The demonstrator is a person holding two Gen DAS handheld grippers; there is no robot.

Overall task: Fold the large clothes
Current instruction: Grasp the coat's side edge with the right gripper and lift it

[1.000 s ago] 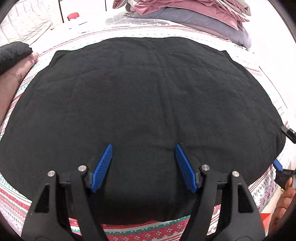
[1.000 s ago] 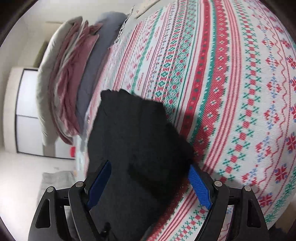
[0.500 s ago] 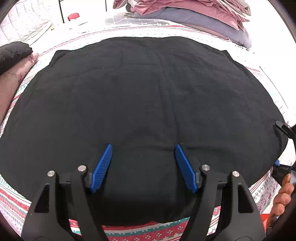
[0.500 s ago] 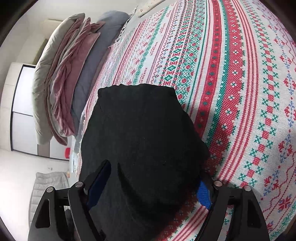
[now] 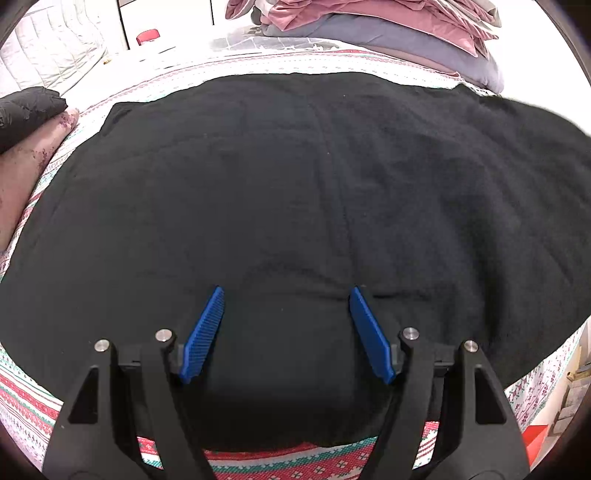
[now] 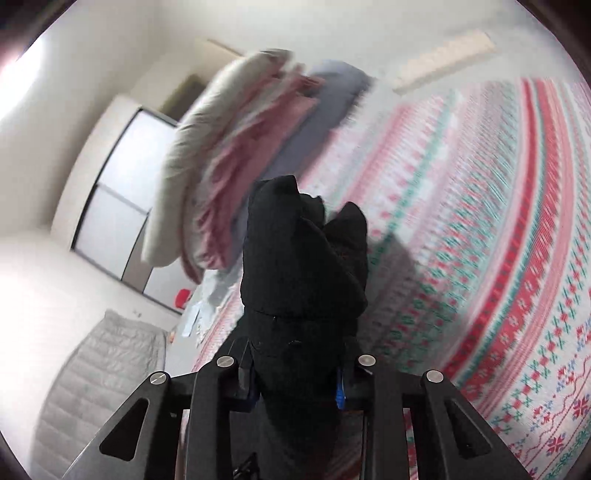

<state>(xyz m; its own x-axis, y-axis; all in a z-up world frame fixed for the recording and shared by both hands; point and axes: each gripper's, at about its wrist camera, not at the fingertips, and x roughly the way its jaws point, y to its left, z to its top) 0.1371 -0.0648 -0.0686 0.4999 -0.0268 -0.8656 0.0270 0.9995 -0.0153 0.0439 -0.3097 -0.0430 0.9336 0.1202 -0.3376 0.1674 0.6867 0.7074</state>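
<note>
A large black garment point(image 5: 295, 192) lies spread flat on the bed with the red, green and white patterned cover point(image 5: 332, 465). My left gripper point(image 5: 286, 295) is open and hovers just above the garment's near part, its blue pads apart and holding nothing. My right gripper point(image 6: 295, 380) is shut on the garment's right edge point(image 6: 303, 266), which bunches up between the fingers and stands lifted above the patterned cover point(image 6: 498, 221). In the left wrist view the garment's right side point(image 5: 535, 155) is raised and blurred.
Folded pink and grey bedding point(image 5: 388, 22) is stacked at the bed's far end, also seen in the right wrist view point(image 6: 236, 158). A black item and a pinkish cloth point(image 5: 26, 122) lie at the left. A grey quilted jacket point(image 6: 99, 373) and a white wardrobe point(image 6: 110, 206) are beyond the bed.
My right gripper has closed on the garment's right edge and lifted it off the bed, swinging upward. The left gripper has stayed still and open.
</note>
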